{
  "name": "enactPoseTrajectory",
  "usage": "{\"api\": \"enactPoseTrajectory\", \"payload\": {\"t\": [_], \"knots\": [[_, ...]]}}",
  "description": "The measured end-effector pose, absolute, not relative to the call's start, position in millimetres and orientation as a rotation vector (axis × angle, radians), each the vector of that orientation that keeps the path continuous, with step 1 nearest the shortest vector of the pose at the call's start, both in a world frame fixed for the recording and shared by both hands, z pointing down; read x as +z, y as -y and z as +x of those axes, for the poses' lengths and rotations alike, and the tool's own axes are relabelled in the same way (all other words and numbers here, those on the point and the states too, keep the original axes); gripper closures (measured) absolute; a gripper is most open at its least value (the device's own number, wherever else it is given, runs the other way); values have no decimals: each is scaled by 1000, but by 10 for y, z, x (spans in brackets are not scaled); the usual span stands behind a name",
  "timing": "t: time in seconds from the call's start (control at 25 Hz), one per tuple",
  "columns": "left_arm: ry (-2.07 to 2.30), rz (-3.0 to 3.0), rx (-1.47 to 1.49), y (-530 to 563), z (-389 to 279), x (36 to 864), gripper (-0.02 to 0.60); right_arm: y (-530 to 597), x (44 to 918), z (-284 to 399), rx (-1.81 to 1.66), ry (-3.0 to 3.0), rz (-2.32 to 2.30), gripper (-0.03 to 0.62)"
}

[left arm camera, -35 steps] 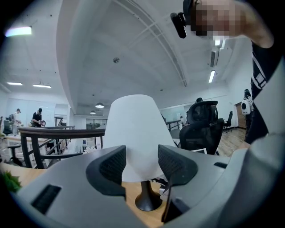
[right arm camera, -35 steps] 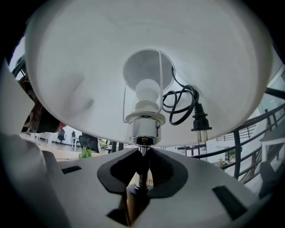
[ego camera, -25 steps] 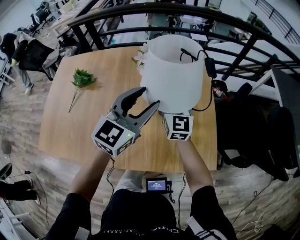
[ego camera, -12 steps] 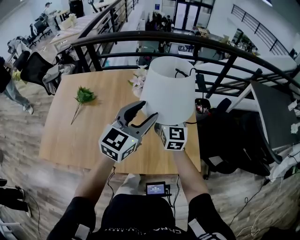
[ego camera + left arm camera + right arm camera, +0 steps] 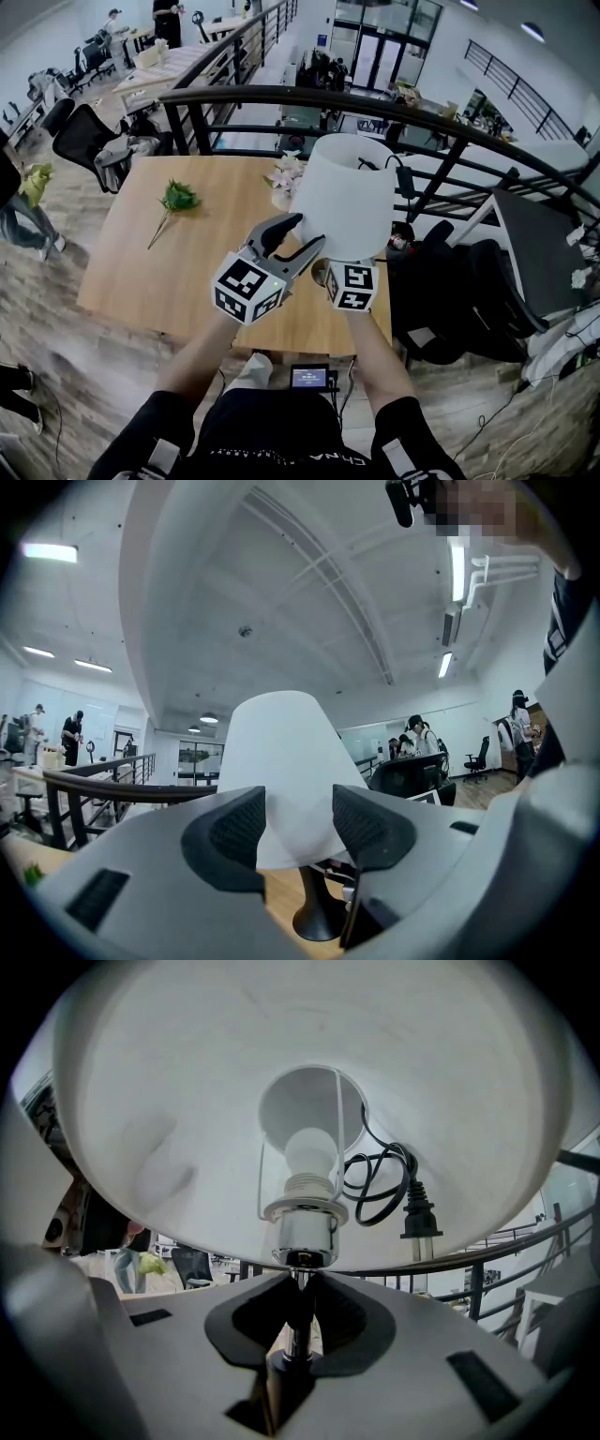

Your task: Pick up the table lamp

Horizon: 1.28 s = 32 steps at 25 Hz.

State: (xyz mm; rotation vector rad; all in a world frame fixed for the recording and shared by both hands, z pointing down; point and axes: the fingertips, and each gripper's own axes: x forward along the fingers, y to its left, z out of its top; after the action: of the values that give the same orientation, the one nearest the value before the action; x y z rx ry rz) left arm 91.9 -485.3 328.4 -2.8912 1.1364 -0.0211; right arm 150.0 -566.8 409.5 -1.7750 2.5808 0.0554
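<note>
1. The tabletop (image 5: 169,272) lies below us, and the table lamp (image 5: 342,197) is upright over its right side.
2. We judge its broad shade (image 5: 281,761) light and easily dented, so a poor hold.
3. Our left claw (image 5: 298,819) is spread, with the shade just ahead.
4. Our right claw (image 5: 298,1309) pinches the stiff, likely slippery chrome stem (image 5: 295,1340).

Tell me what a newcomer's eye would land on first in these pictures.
The white-shaded table lamp fills the middle of the head view, a black cord and plug tucked inside. The right hand-held gripper is shut on its chrome stem under the bulb socket; the left hand-held gripper stands open beside the lamp. A green sprig lies on the wooden table, far left.
</note>
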Motion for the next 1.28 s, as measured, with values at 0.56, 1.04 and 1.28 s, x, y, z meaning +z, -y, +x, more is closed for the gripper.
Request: {"api": "enactPoseTrajectory", "payload": {"t": [0.56,1.04,1.28], "knots": [[-1193,-2858,-51,4456,1060,3318,347,5296,4145,1577,25,-2612,-1696,507],[-1160,-2873,-70,4155,860,3325,347,4974,4171,1380,-6,-2596,-1717,507],[-1126,-2889,-53,3886,438,3287,347,4685,4153,965,-33,-2586,-1737,507]]}}
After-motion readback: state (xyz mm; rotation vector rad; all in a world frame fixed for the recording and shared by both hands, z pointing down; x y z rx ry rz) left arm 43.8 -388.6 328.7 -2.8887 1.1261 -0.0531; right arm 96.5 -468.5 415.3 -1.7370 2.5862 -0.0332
